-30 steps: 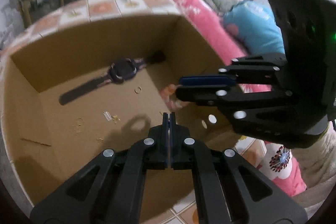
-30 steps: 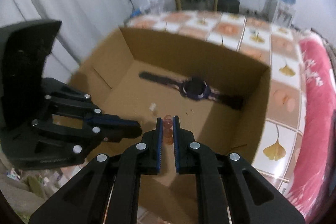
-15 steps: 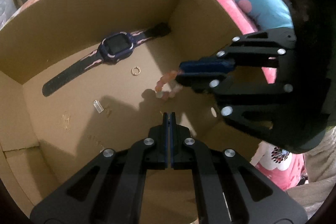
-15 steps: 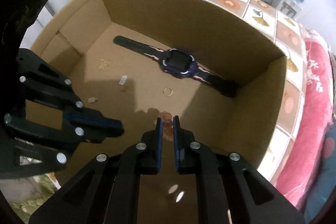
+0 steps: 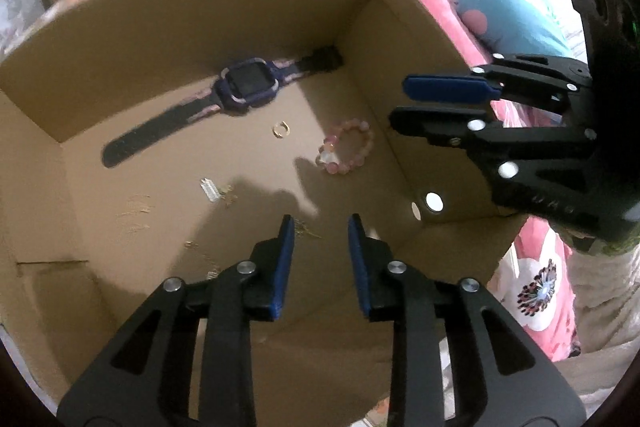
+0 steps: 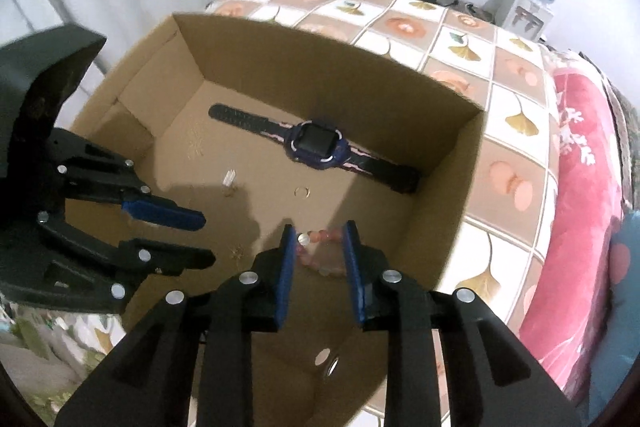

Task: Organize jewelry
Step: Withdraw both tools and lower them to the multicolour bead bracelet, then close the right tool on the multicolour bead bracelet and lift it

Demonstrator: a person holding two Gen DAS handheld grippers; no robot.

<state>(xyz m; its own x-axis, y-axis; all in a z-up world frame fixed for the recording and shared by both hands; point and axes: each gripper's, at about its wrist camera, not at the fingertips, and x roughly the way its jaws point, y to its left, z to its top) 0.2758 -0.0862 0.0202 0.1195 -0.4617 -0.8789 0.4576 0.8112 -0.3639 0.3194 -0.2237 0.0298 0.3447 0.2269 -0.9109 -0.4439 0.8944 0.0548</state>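
1. As both claws hang over the cardboard box [image 6: 448, 163] with their jaws apart, nothing is gripped; the jaws of the left gripper [image 5: 321, 223] and of the right gripper [image 6: 319, 231] have just been opening, and no thing is pressed between them.
2. The pink bead bracelet [image 5: 347, 147] is seen flat on the box floor, ahead of the left claw and to its right, close under the right claw; from the right wrist it appears between the two open fingers but below them.
3. It is judged that the release of the bracelet is the step in hand. To do it well, the right claw should be lifted straight up, so that the beads are not dragged against the box wall.
4. The watch [image 5: 248, 89] lies beyond both claws, near the far wall. Its long axis is set across the view, along that wall, with the face up.
5. A small gold ring [image 5: 281, 129] rests between watch and bracelet, apart from both.
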